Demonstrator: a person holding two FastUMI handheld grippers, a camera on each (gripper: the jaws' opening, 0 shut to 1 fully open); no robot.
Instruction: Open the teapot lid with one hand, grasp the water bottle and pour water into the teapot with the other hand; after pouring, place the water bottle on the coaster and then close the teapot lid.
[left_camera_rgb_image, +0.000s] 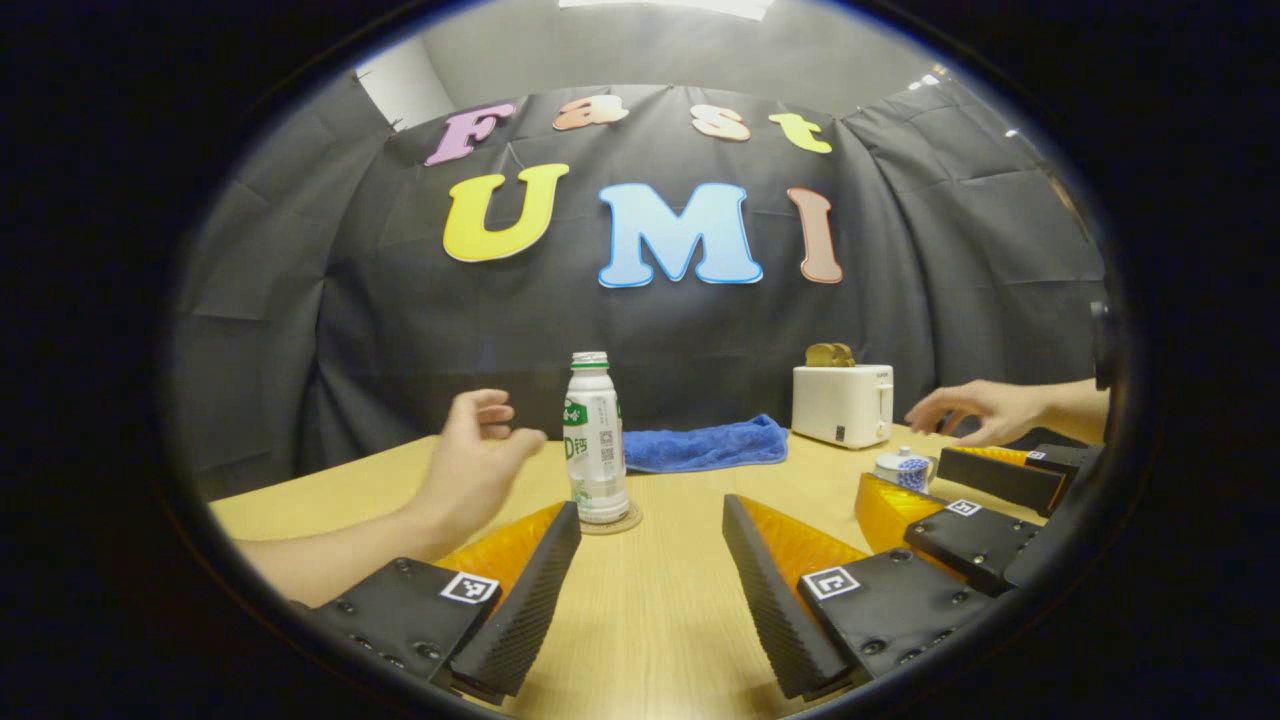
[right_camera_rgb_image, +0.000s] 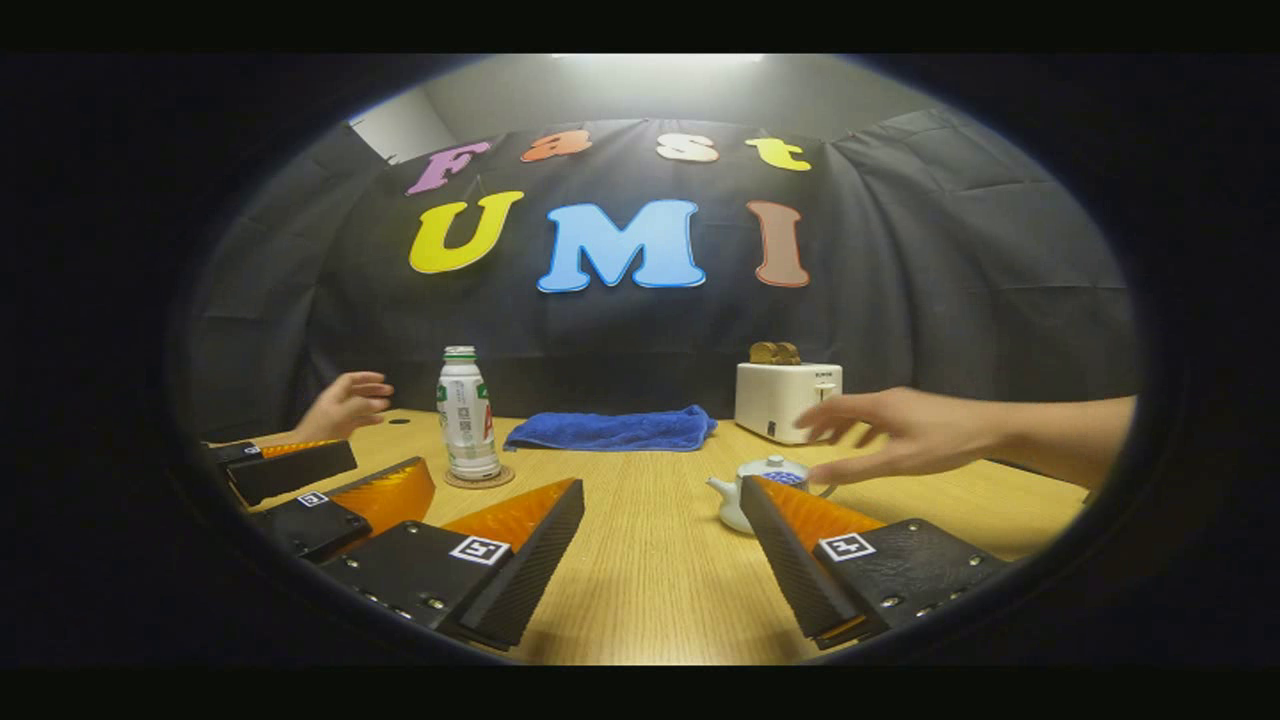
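Beyond open left gripper (left_camera_rgb_image: 650, 590), water bottle (left_camera_rgb_image: 596, 440) seemingly upright.

Light comes from a ceiling lamp (left_camera_rgb_image: 665, 6) above, bright on the table (left_camera_rgb_image: 650, 600) and dim toward the edges. Fisheye bending curves the table's edges. The right gripper view looks softer, slightly blurred.

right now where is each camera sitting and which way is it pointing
Left gripper view: rides the left gripper, low over the table, facing the bottle on its coaster; its open fingers, a bare left hand and the right gripper show.
Right gripper view: rides the right gripper, facing the back wall with the teapot near its right finger; a bare right hand and the left gripper show.
Shared: bottle, coaster, teapot, blue towel, toaster, both hands.
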